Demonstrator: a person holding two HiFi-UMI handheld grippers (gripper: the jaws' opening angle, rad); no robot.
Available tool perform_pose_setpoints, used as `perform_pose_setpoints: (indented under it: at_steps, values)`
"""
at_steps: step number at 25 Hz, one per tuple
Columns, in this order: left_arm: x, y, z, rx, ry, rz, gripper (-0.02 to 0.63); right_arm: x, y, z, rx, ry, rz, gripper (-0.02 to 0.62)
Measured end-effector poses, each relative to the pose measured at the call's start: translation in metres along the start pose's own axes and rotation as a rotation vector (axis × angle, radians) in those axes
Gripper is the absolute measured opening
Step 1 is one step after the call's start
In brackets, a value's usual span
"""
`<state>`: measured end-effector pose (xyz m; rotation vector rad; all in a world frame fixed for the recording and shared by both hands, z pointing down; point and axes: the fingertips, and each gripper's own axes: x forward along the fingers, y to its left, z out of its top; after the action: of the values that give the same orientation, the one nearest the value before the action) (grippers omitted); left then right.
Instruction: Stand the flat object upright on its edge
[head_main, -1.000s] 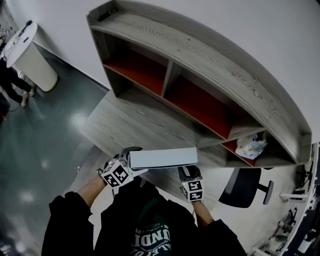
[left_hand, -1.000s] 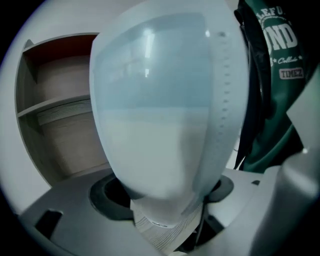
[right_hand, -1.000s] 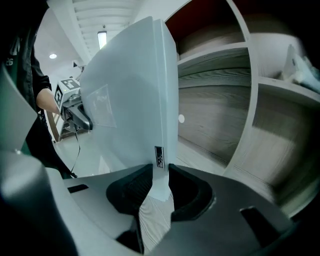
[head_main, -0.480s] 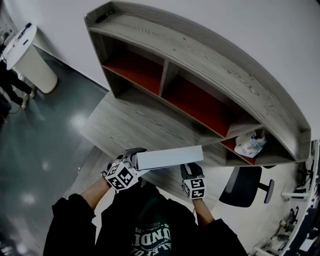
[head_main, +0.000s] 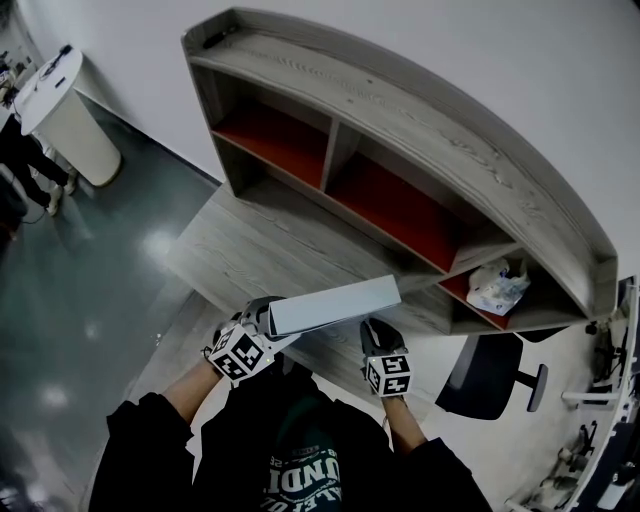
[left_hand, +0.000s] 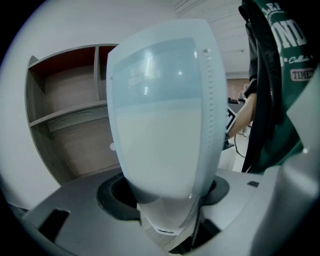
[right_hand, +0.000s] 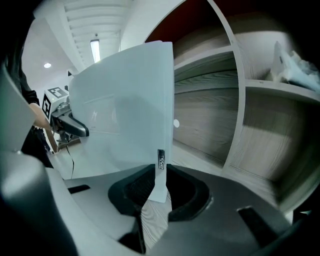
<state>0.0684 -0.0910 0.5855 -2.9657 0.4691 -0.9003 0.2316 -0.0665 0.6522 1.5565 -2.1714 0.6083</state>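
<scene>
A long white flat object (head_main: 330, 305) hangs in the air above the wooden desk (head_main: 260, 250), its right end tilted up. My left gripper (head_main: 262, 315) holds its left end; in the left gripper view the rounded white body (left_hand: 160, 125) fills the space between the closing jaws (left_hand: 165, 200). Just under the right end sits my right gripper (head_main: 375, 330). In the right gripper view a thin lower corner of the object (right_hand: 125, 115) stands between the jaws (right_hand: 157, 187), which are closing on it, both pads against it.
A wooden shelf unit (head_main: 400, 130) with red back panels stands at the desk's far side. A crumpled bag (head_main: 497, 288) lies in its lower right compartment. An office chair (head_main: 490, 375) stands to the right, and a white pedestal (head_main: 65, 110) and a person (head_main: 20, 160) at the far left.
The object's right end has risen, so it now slopes up to the right. The right gripper has shifted slightly left under that end. The left gripper has barely moved.
</scene>
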Motion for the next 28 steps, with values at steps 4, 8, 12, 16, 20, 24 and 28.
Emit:
perform_pose_setpoints:
  at_steps: [4, 8, 12, 16, 20, 24, 28]
  values:
    - [-0.009, 0.005, -0.001, -0.006, 0.000, 0.042, 0.290, -0.002, 0.007, 0.005, 0.008, -0.016, 0.014, 0.080]
    - [-0.021, 0.014, -0.004, -0.037, -0.006, 0.077, 0.285, -0.004, 0.011, 0.008, 0.002, -0.016, 0.019, 0.077]
    - [-0.032, 0.032, -0.007, -0.063, -0.018, 0.108, 0.282, 0.002, 0.019, 0.015, 0.000, -0.016, 0.026, 0.075]
    - [-0.043, 0.050, -0.011, -0.082, -0.034, 0.125, 0.276, 0.014, 0.030, 0.025, -0.003, -0.016, 0.030, 0.074]
    - [-0.057, 0.072, -0.017, -0.079, -0.040, 0.135, 0.272, 0.033, 0.047, 0.043, 0.000, -0.027, 0.034, 0.072]
    - [-0.072, 0.096, -0.025, -0.075, -0.044, 0.149, 0.272, 0.050, 0.062, 0.060, 0.003, -0.031, 0.031, 0.072]
    - [-0.086, 0.126, -0.034, -0.088, -0.051, 0.168, 0.272, 0.066, 0.071, 0.079, 0.003, -0.037, 0.016, 0.071]
